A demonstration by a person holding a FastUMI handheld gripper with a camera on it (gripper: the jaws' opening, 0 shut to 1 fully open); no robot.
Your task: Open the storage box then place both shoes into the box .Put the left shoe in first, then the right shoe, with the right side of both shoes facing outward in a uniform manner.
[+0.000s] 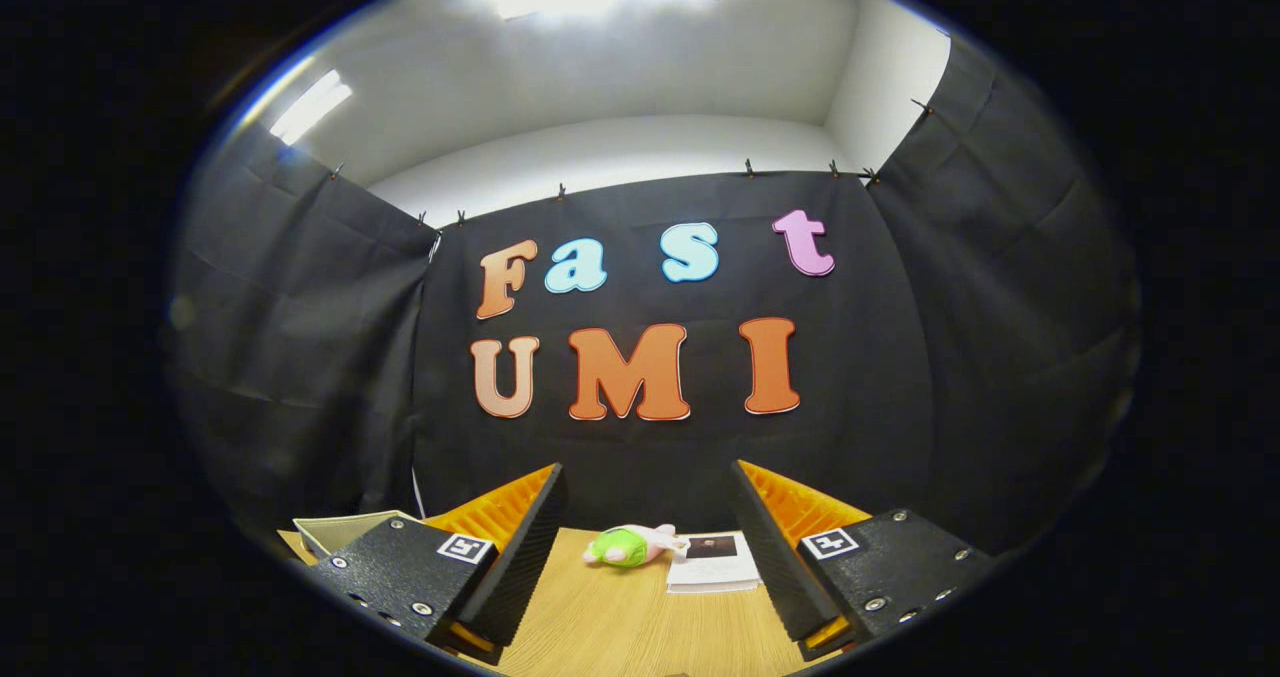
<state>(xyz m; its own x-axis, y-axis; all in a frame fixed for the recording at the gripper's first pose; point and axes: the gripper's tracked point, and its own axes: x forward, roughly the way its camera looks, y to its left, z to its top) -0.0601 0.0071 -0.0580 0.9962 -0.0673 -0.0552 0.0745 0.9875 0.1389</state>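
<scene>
The tool (648,547) hangs above the wooden worktop (620,627) with its two fingers spread wide apart and nothing between them, aimed high toward the booth's cloth wall, so little of the worktop is seen. Using the small green and pink shoe (630,545) as the landmark: it lies on its side on the worktop, beyond the fingers and roughly centred in the gap between them, which would suit a straight reach forward. Just to its right, touching or nearly so, lies a flat white booklet (712,562). Well to its left, behind the left finger, a pale corner (345,532) pokes out; it may be the storage box, but I cannot tell.
</scene>
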